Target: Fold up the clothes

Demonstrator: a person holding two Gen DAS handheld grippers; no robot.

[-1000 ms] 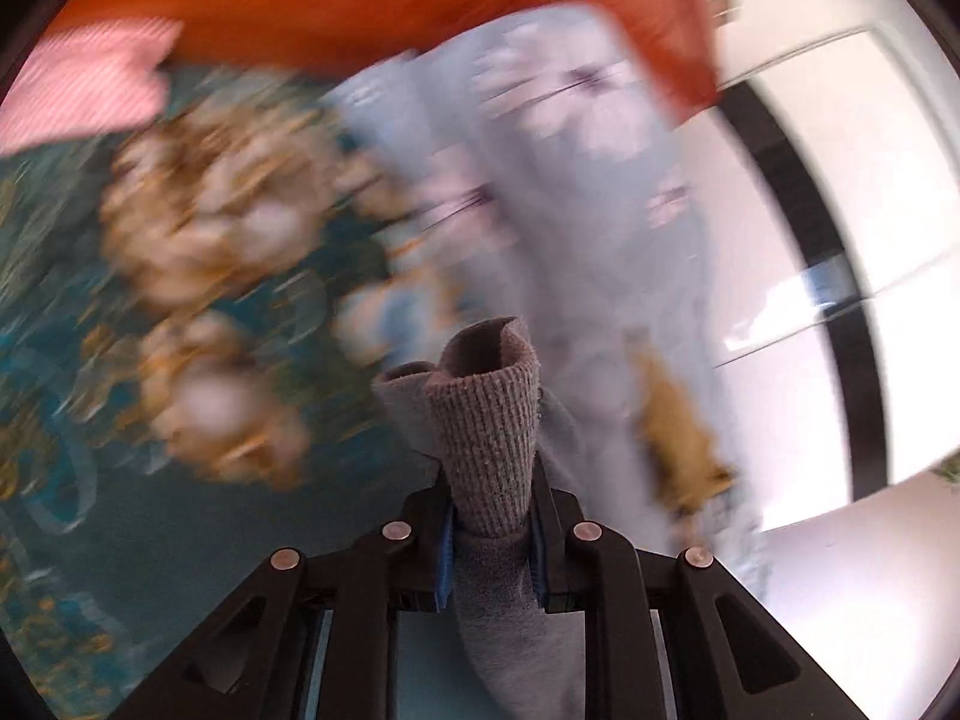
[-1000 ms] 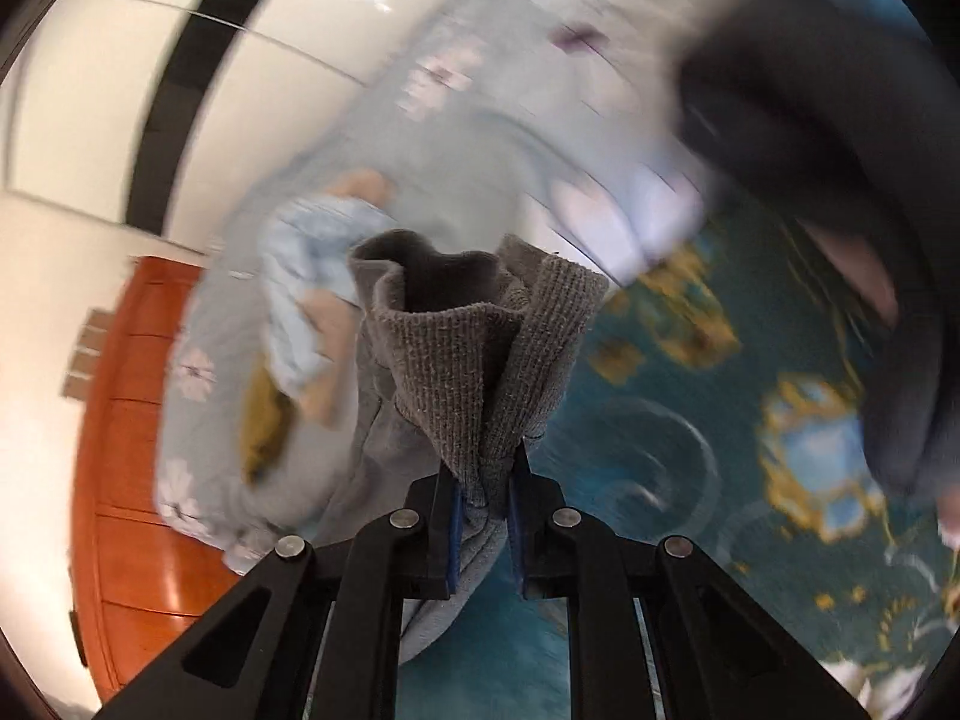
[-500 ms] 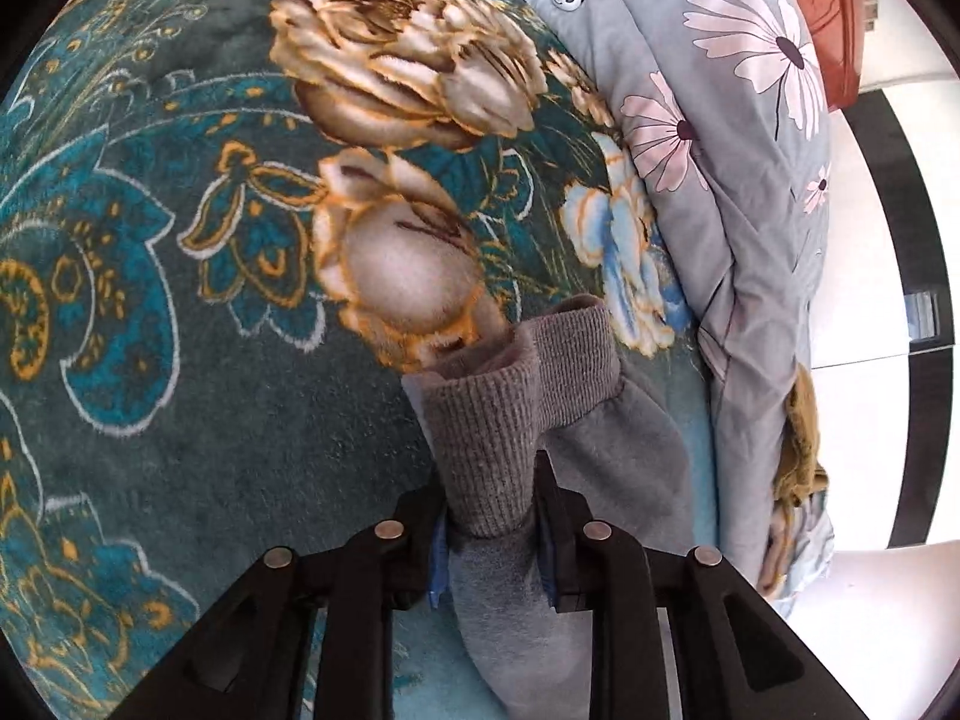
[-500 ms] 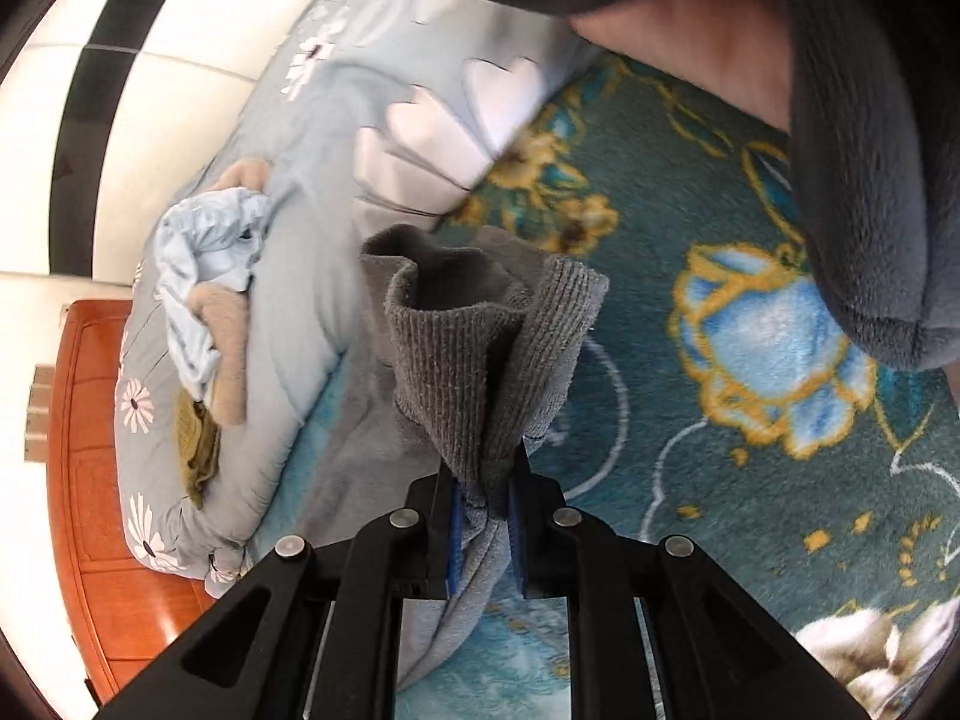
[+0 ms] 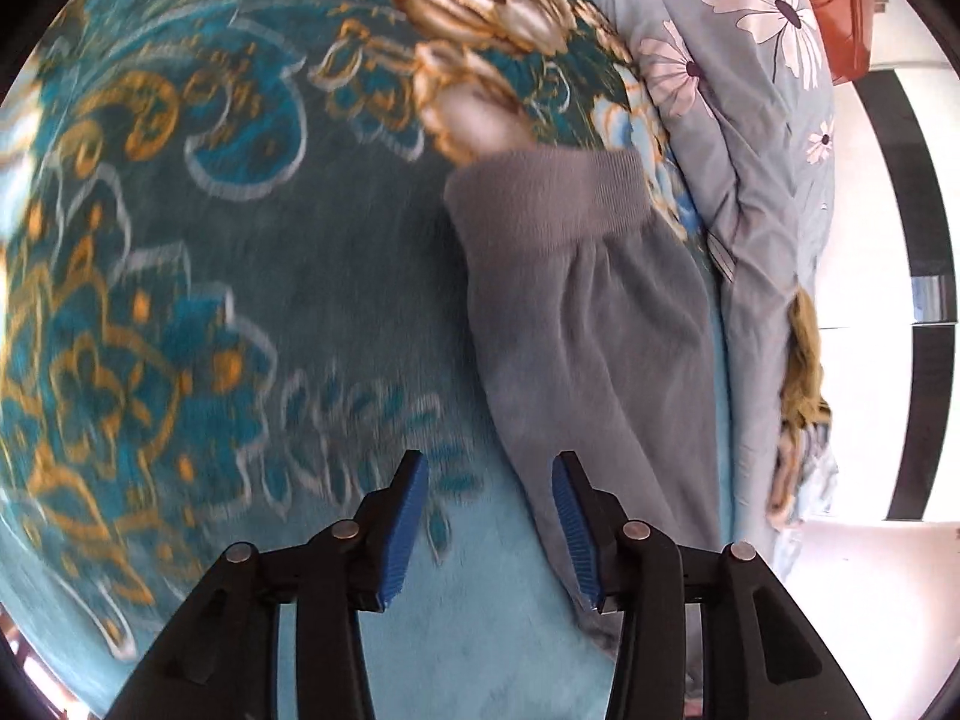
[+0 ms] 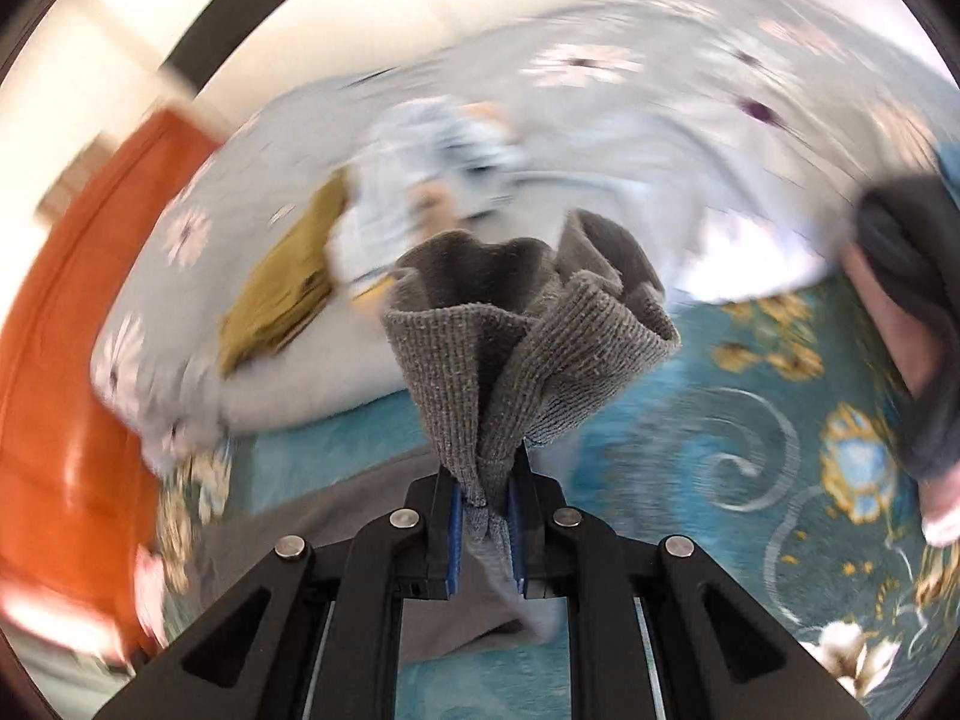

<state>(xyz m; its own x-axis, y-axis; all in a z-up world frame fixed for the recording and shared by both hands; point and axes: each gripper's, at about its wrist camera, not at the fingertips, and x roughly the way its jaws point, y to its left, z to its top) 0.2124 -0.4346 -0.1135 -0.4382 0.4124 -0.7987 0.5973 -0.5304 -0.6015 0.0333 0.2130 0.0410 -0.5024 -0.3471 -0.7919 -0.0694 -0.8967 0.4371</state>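
Observation:
A grey sweatpants leg [image 5: 588, 324] with a ribbed cuff [image 5: 552, 198] lies flat on the teal flowered blanket [image 5: 210, 300]. My left gripper [image 5: 489, 510] is open and empty, just short of the leg, its right finger at the leg's edge. In the right wrist view my right gripper [image 6: 485, 495] is shut on the other ribbed cuff [image 6: 510, 348] of the grey garment, held bunched above the blanket [image 6: 750, 450]. More grey fabric [image 6: 336, 534] trails below it.
A light blue daisy-print duvet [image 5: 762, 138] lies bunched along the right of the blanket, with an olive garment [image 5: 804, 372] and pale clothes on it [image 6: 432, 150]. An orange wooden headboard [image 6: 66, 360] stands behind. A person's dark-sleeved arm [image 6: 912, 300] is at the right.
My left gripper has opened and let go of its cuff, which now lies flat on the blanket. My right gripper still holds its cuff and has swung sharply, blurring its view.

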